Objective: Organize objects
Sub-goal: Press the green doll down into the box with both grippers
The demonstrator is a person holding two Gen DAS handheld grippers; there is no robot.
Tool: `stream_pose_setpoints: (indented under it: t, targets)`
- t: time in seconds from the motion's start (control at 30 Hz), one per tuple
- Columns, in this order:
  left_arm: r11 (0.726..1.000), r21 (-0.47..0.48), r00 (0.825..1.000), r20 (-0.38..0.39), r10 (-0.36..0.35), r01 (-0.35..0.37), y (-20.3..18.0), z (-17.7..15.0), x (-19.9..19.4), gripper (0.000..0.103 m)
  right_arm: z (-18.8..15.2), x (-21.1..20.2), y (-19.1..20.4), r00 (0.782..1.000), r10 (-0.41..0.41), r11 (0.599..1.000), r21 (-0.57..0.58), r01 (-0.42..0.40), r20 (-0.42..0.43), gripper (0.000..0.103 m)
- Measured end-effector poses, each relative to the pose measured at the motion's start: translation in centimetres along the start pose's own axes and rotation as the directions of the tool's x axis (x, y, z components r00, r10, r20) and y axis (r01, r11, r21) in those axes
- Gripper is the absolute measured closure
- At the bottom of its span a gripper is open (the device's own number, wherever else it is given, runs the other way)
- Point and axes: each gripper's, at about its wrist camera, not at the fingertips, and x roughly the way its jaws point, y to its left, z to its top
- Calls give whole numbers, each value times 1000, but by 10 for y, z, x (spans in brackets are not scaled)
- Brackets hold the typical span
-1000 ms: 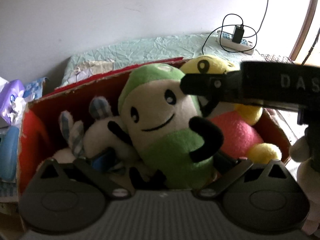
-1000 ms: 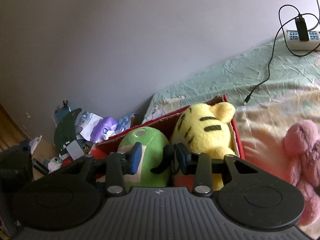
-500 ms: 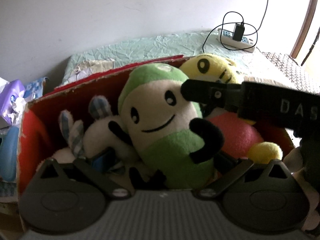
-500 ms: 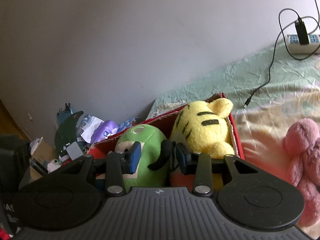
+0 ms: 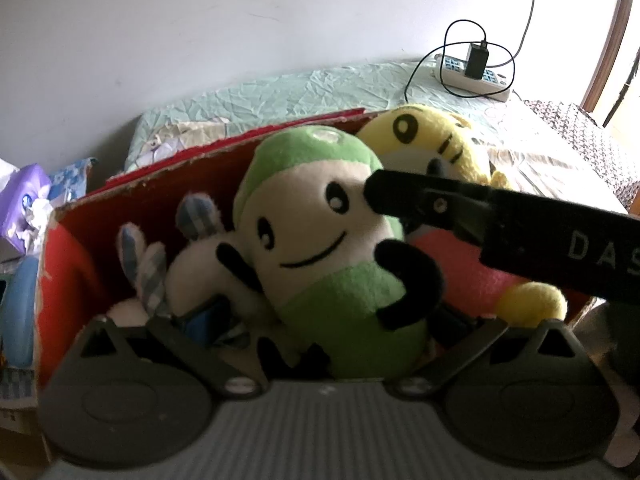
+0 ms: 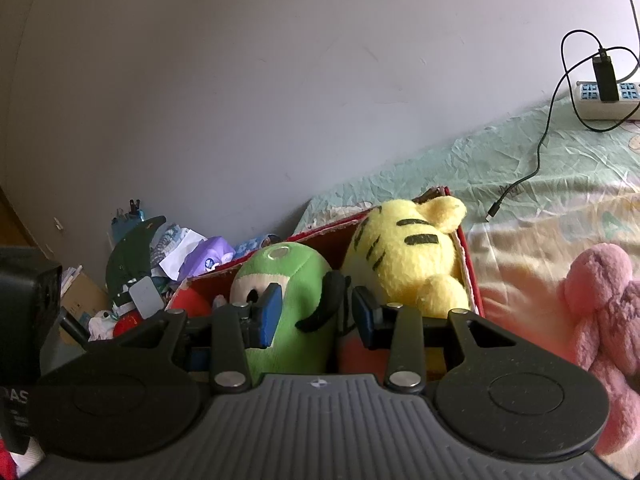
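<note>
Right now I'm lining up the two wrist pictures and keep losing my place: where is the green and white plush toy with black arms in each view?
Left wrist: the green and white plush toy fills the centre, facing the camera, inside the red cardboard box.
Right wrist: it sits low and left of centre, between the right gripper pads.
Shared landmark: the yellow striped tiger plush just right of it.
</note>
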Motion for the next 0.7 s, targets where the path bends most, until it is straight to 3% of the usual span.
stream_pose_setpoints:
  t: [0.7]
  targets:
    - [1000, -5, 1000, -4, 10, -10, -2, 1, -1, 1, -4, -5, 3, 1000, -7, 999, -37, 7, -4, 62]
